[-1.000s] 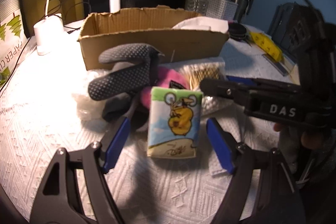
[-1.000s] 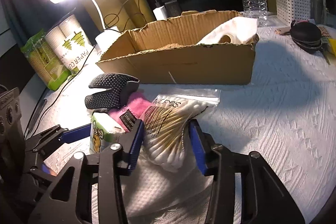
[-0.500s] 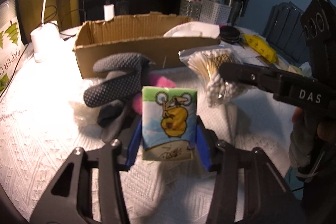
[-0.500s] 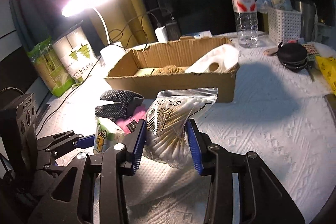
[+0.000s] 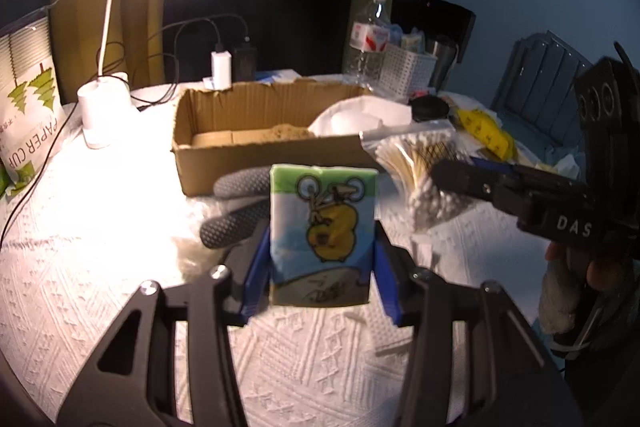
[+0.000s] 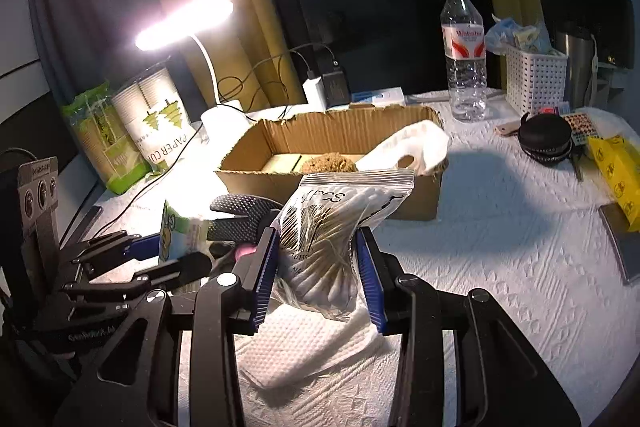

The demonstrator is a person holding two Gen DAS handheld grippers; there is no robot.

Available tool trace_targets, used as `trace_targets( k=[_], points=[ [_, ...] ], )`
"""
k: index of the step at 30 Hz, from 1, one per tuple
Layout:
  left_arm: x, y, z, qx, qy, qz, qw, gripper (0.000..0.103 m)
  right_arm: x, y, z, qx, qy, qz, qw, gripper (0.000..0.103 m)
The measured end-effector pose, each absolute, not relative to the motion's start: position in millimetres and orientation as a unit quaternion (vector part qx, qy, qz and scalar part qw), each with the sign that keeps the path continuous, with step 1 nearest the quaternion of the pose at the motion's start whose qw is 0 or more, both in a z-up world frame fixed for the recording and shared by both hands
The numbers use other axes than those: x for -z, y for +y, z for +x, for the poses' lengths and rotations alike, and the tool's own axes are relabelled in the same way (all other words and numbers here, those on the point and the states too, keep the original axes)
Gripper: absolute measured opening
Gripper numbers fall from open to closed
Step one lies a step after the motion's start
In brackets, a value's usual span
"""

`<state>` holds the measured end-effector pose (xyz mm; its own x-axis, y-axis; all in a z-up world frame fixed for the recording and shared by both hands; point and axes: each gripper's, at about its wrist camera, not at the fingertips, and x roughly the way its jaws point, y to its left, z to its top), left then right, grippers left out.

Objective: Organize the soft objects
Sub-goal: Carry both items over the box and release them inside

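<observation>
Mid-task. Left gripper (image 5: 322, 259) clamps tissue pack (image 5: 323, 239), right gripper (image 6: 318, 275) clamps cotton-swab bag (image 6: 332, 247); both are held above the table. Cardboard box (image 6: 400, 199) already holds 2-3 items. Gloves (image 5: 236, 211) remain outside.

A cardboard box (image 6: 332, 163) sits on the table (image 6: 500, 267) near its middle, with a sponge (image 6: 329, 162) inside and a toilet roll (image 6: 412, 147) leaning on its right end. Behind the box are a charger (image 6: 314, 93) and a water bottle (image 6: 463, 55), with a basket (image 6: 534, 77) to the bottle's right. A lamp (image 6: 222, 119) stands left of the box, and a pack of paper cups (image 6: 158, 119) further left. In front of the box, the right gripper (image 6: 318, 267) holds a bag of cotton swabs (image 6: 332, 247) above a paper towel (image 6: 304, 343). Just left of it, the left gripper (image 5: 322, 259) holds a tissue pack (image 5: 323, 235), with a glove (image 5: 236, 219) behind it, probably lying on the table.
</observation>
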<state>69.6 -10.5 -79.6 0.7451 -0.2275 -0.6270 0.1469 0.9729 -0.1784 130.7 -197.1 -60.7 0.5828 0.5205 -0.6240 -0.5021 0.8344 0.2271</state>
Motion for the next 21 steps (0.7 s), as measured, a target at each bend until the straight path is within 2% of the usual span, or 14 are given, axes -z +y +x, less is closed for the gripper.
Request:
trace_targets(
  k=[21],
  points=[
    [38, 9, 94, 0.082, 0.285, -0.041, 0.954, 0.049, 28, -194, 144, -0.298, 0.321, 0.005, 0.899, 0.041]
  ],
)
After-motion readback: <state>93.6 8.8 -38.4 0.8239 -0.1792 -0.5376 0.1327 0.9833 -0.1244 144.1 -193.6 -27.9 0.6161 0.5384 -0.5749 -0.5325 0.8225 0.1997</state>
